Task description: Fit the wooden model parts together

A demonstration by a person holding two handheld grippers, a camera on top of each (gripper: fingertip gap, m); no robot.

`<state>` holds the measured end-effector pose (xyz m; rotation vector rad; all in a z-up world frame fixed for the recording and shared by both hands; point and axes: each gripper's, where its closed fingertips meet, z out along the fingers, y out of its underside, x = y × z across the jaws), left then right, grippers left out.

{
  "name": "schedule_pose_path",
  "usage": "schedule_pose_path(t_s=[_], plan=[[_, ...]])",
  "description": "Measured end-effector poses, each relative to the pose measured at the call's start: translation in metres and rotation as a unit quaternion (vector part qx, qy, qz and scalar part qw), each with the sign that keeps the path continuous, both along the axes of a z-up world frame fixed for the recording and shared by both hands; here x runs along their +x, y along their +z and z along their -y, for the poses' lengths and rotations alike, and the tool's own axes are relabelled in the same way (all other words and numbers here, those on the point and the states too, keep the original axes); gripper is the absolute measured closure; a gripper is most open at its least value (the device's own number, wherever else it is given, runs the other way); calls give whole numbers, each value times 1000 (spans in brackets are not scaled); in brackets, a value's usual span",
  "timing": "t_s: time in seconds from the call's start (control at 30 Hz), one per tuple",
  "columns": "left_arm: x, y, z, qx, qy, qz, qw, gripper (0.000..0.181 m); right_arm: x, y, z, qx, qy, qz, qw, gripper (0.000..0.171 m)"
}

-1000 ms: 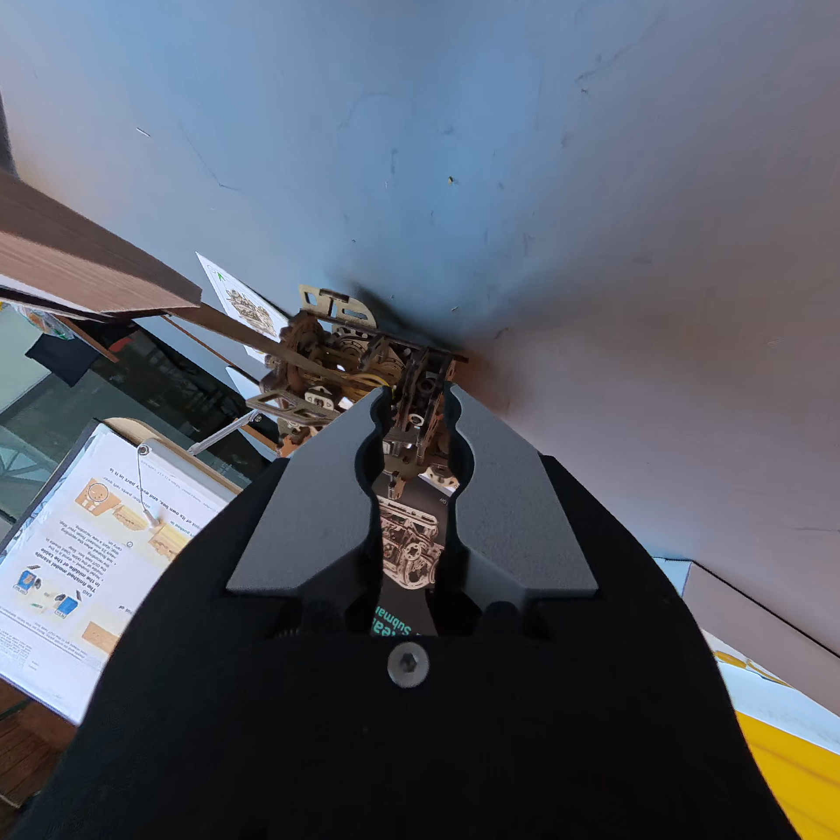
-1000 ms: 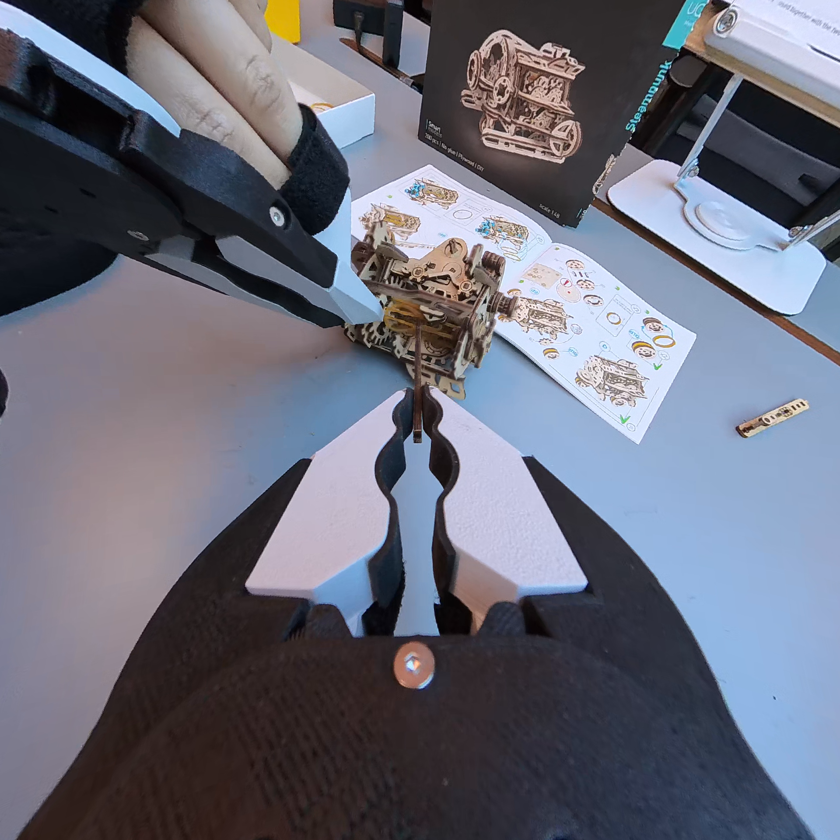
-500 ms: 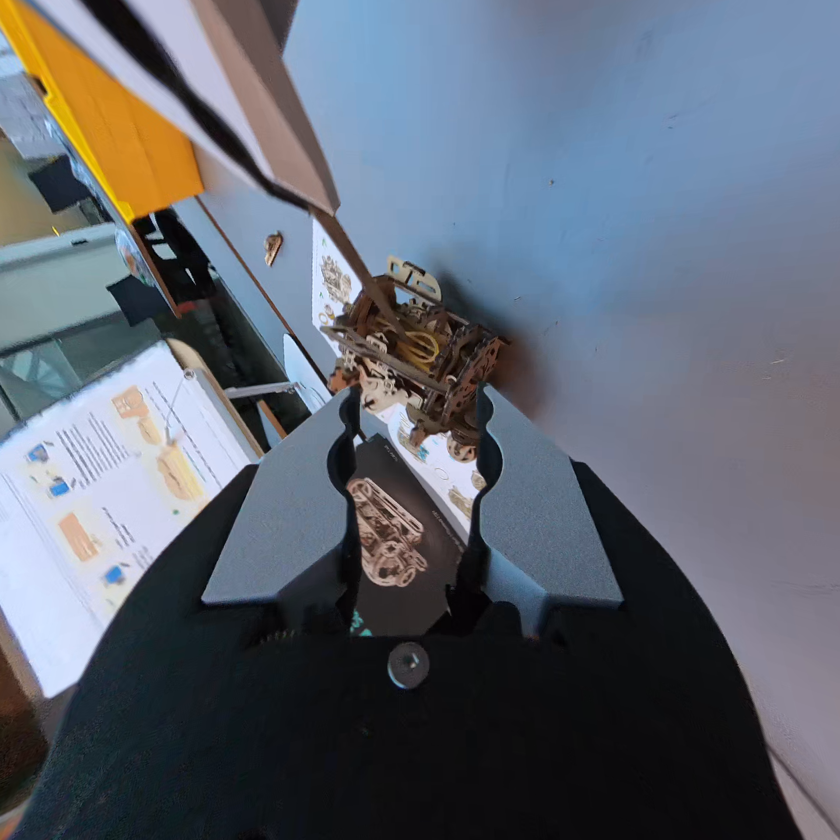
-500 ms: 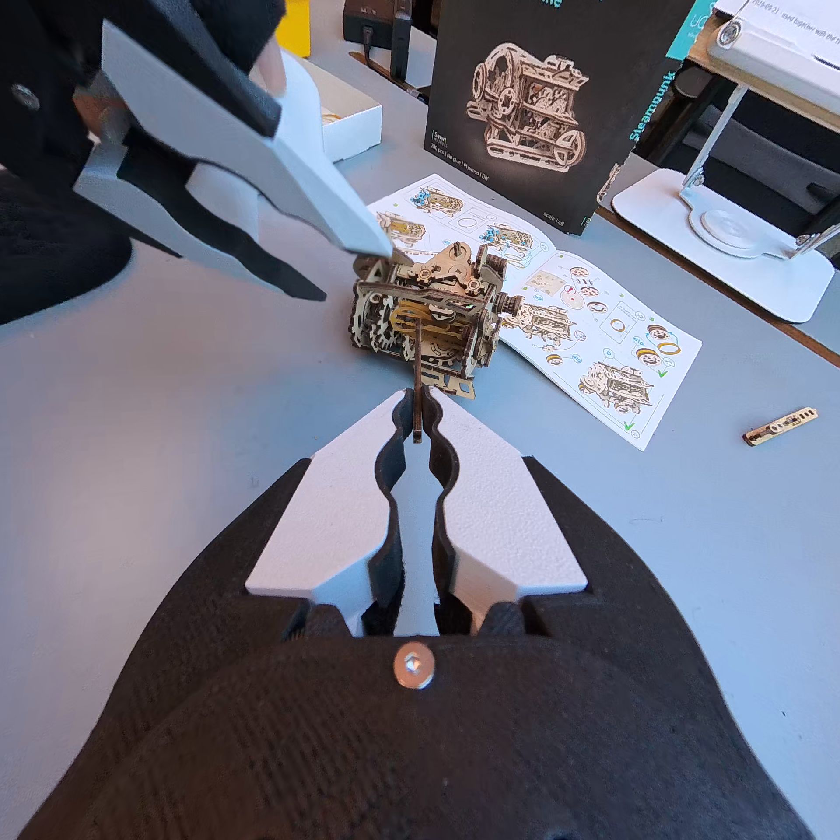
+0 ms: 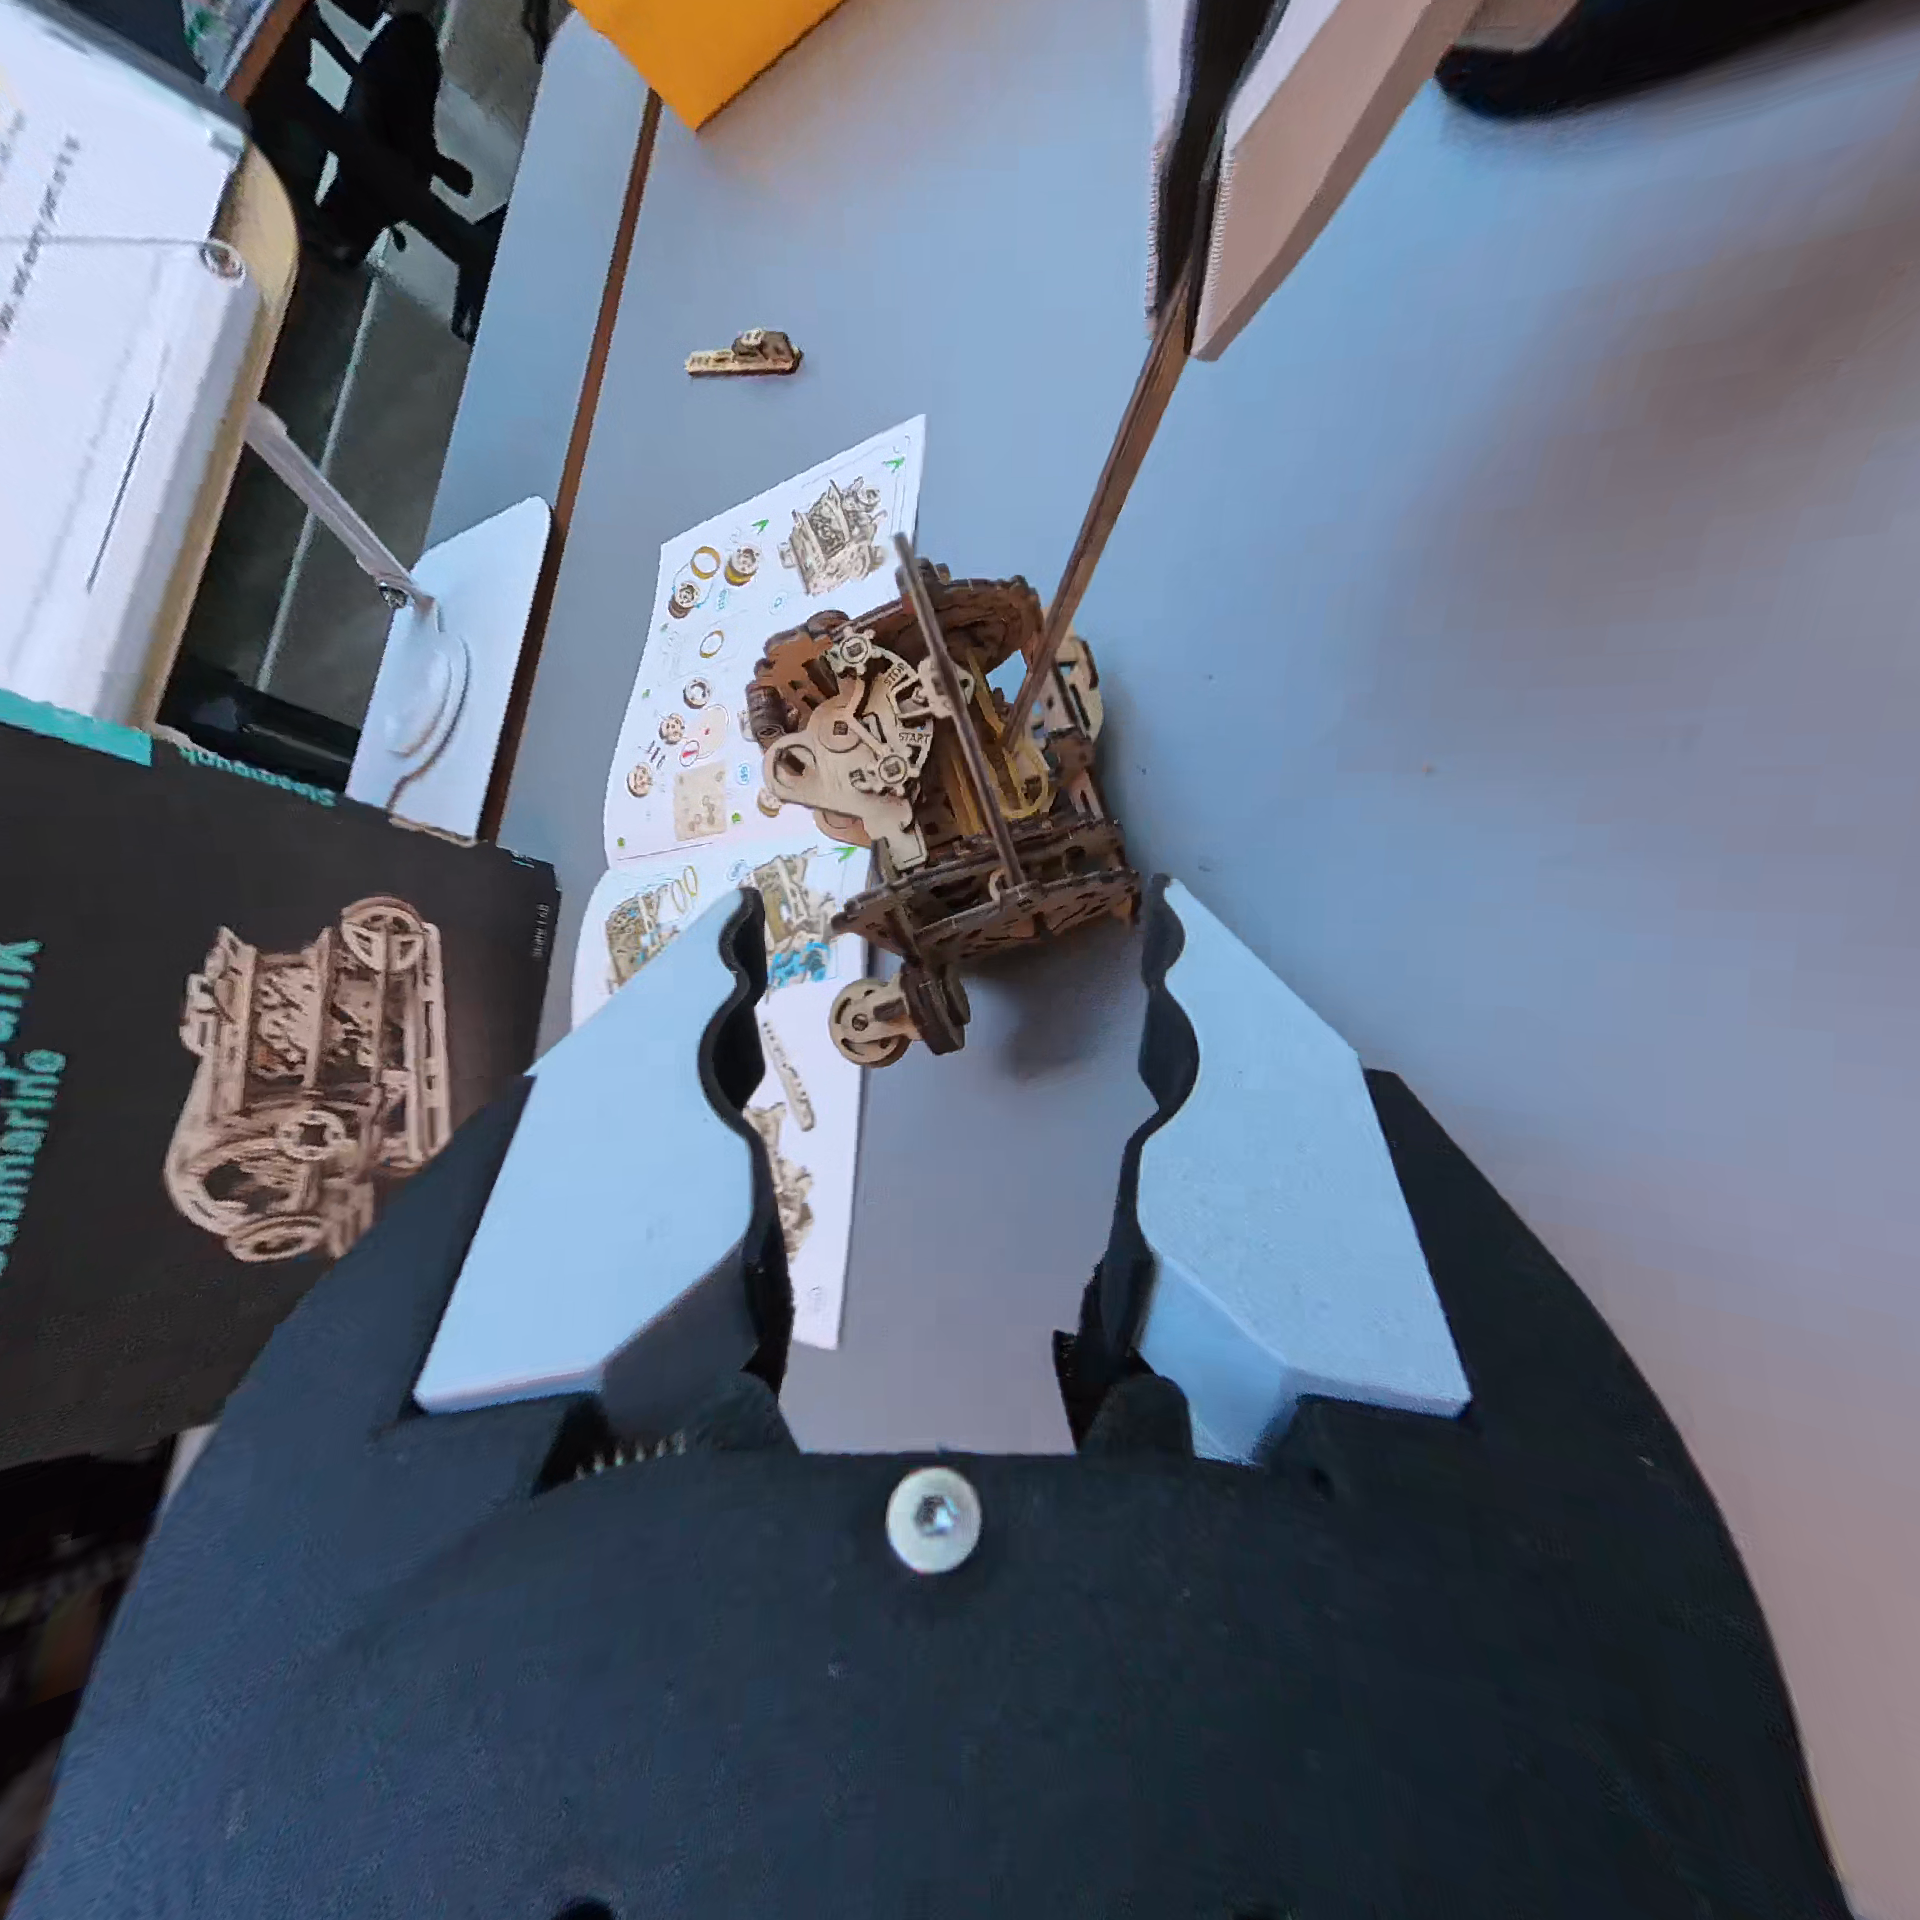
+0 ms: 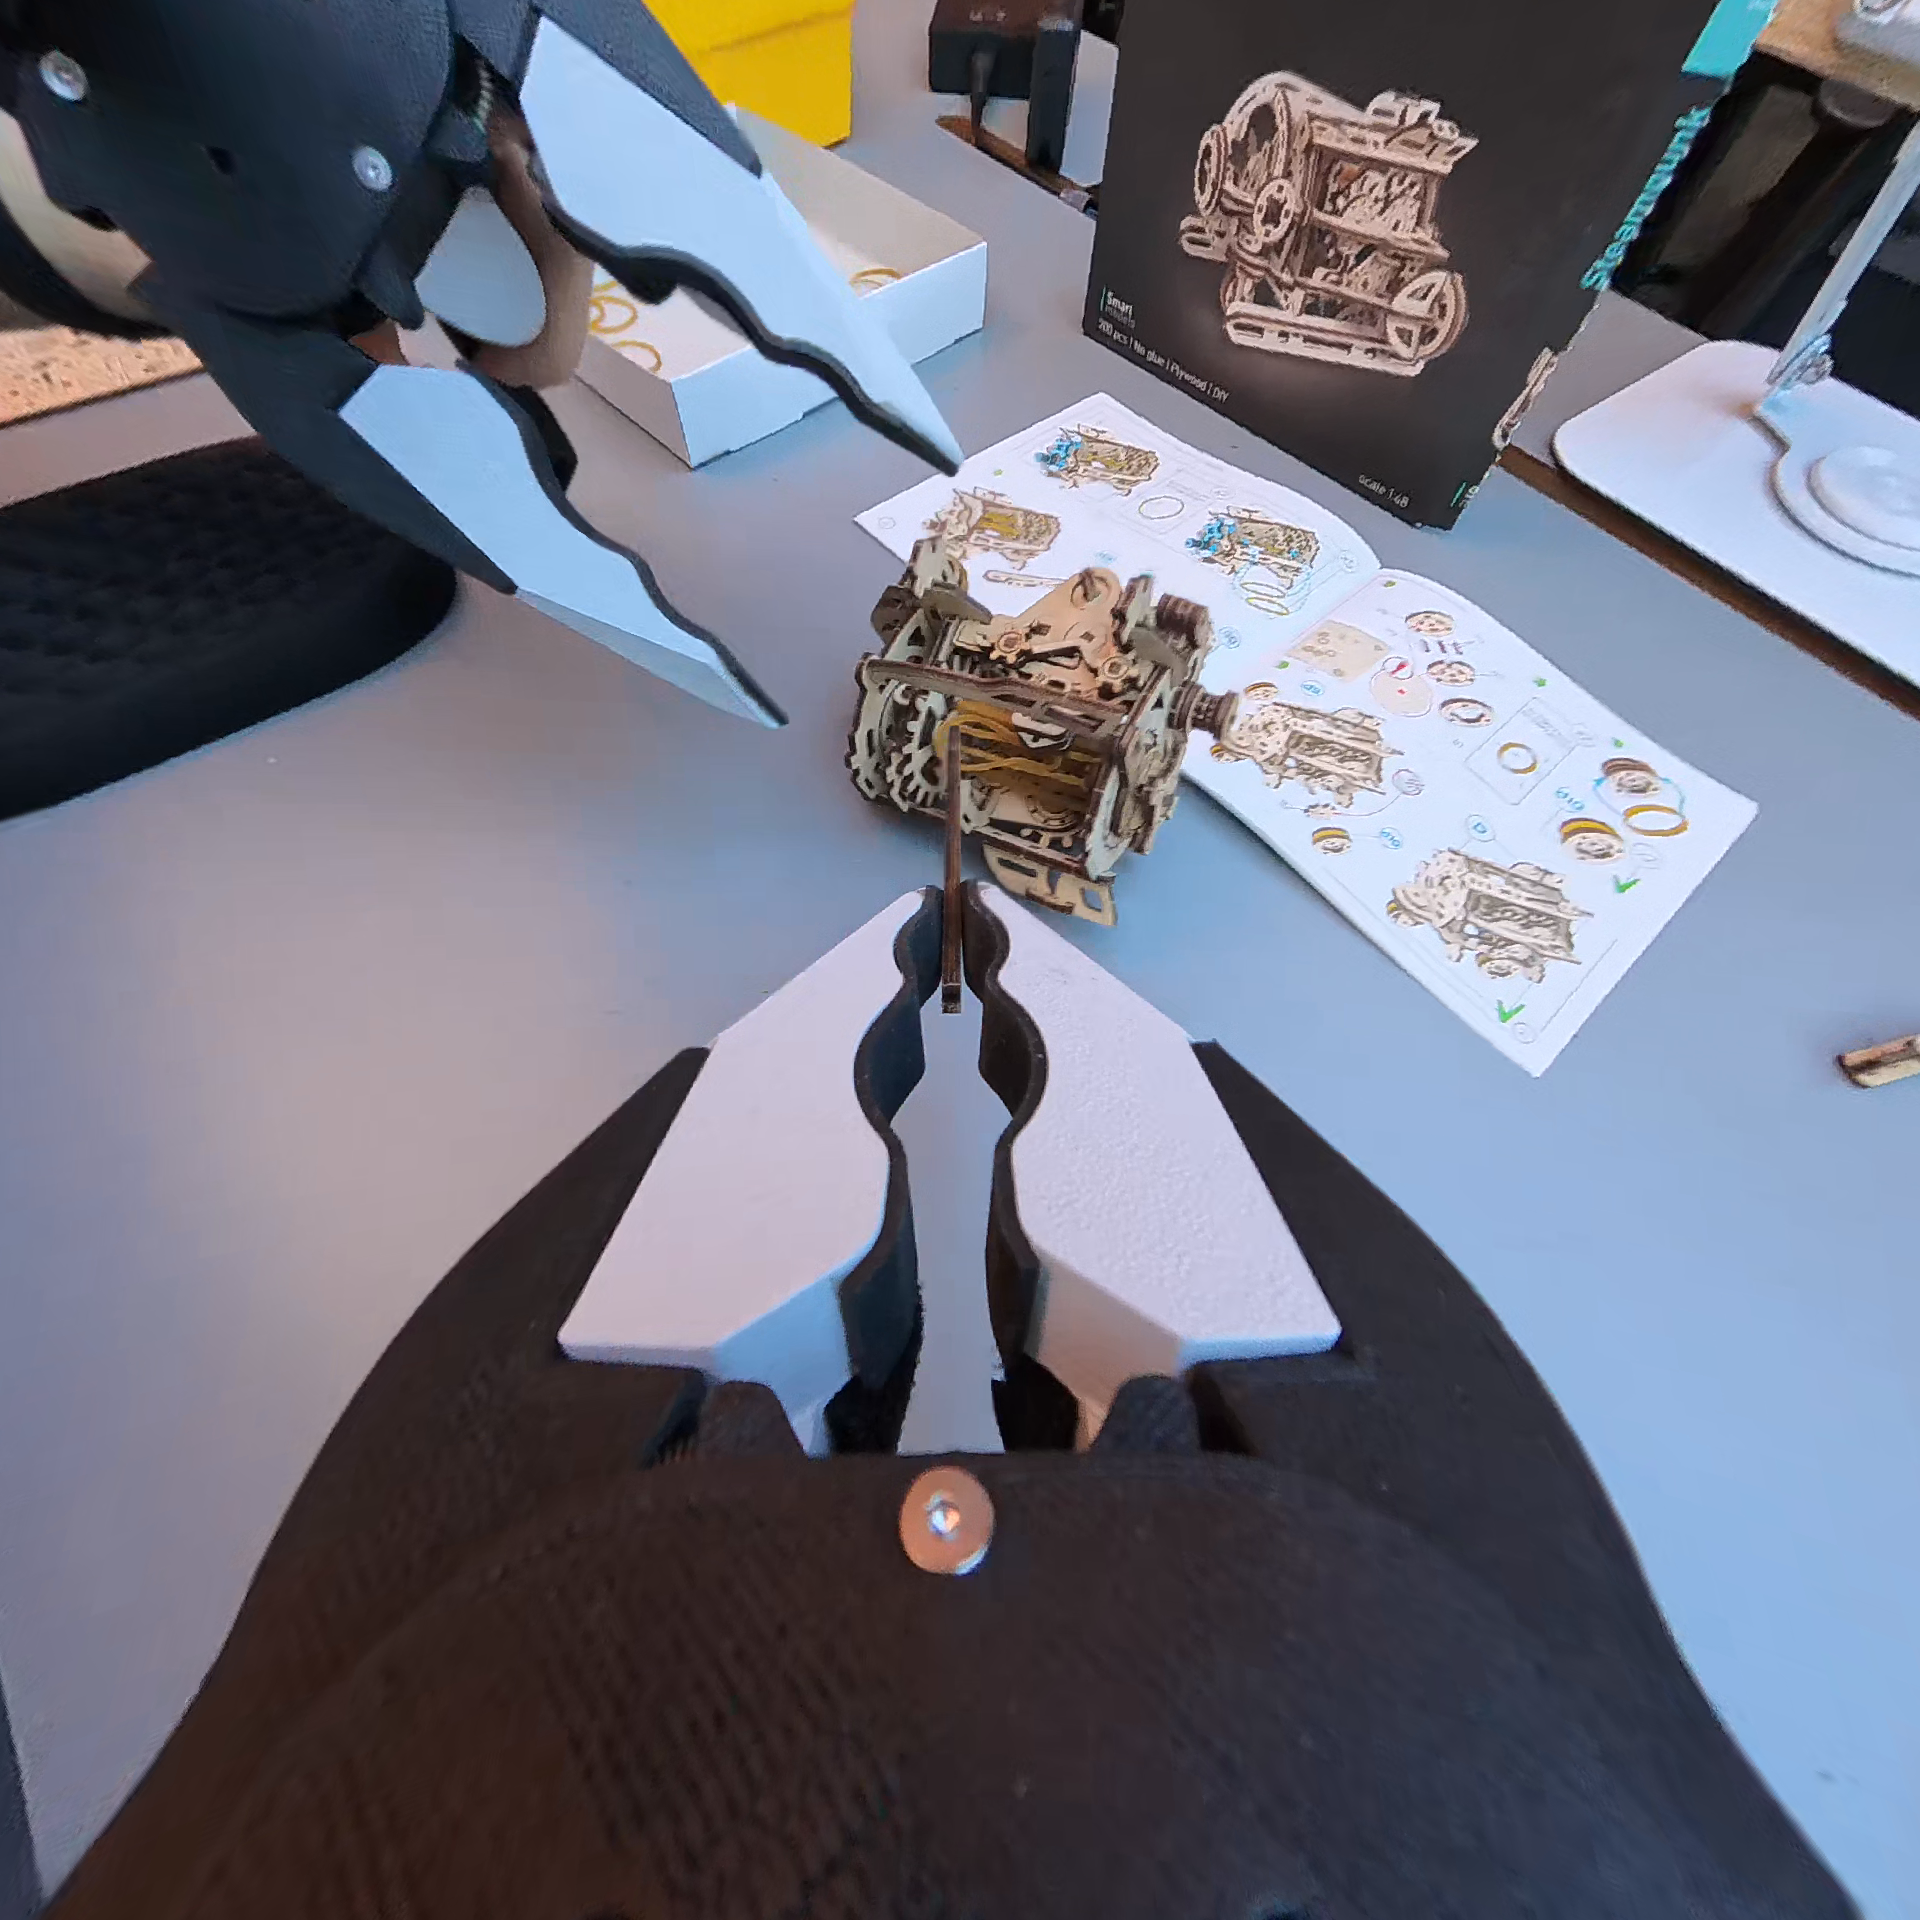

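The half-built wooden model [image 6: 1023,717] stands on the grey table [image 6: 416,987], with yellow rubber bands showing in its open side. My right gripper [image 6: 953,902] is shut on a thin wooden stick [image 6: 951,831] whose far end reaches into the model among the bands. My left gripper [image 6: 862,592] hangs open above and left of the model, touching nothing. In the left wrist view the left gripper [image 5: 951,896] is wide open just short of the model [image 5: 925,769], and the stick [image 5: 1107,509] slants down into it from the right gripper [image 5: 1247,156].
An open instruction booklet [image 6: 1455,748] lies right of the model. A black kit box [image 6: 1351,208] stands behind. A white tray [image 6: 831,312] with rubber bands sits at the back left. A small wooden piece [image 6: 1881,1060] lies far right. A white stand base [image 6: 1714,447] is at the back right. Some 9 centimeters of space lies between my two pairs of fingers. The small wooden piece [image 6: 1881,1060] is about 25 centimeters from my right fingertips. Seen from the left wrist view [image 5: 779,353] as well.
My left gripper has opened wide, let go of the model and swung to look down on it. The model now rests on the table. My right gripper still holds the stick.
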<state>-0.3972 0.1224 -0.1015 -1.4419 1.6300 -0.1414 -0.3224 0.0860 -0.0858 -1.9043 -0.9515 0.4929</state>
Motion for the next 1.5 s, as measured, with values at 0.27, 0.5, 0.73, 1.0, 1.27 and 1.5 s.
schedule_pose_path(t_s=[0.27,0.5,0.73,1.0,1.27,1.5], plan=[[18,-9,-4,-74,53,117,989,93,8,12,-9,-45,45,-30,998,170],[23,-17,-12,-77,75,129,986,87,5,3,-11,-58,71,-17,996,170],[20,-31,-17,-70,85,105,988,86,0,-3,-13,-63,85,-8,994,170],[16,-44,-14,-78,76,76,991,107,-5,-5,-21,-54,95,21,994,170],[17,-43,-11,-86,52,90,991,108,-5,-7,-22,-55,93,17,994,170],[17,-41,-8,-97,32,98,990,110,-6,-8,-21,-56,96,14,994,170]])
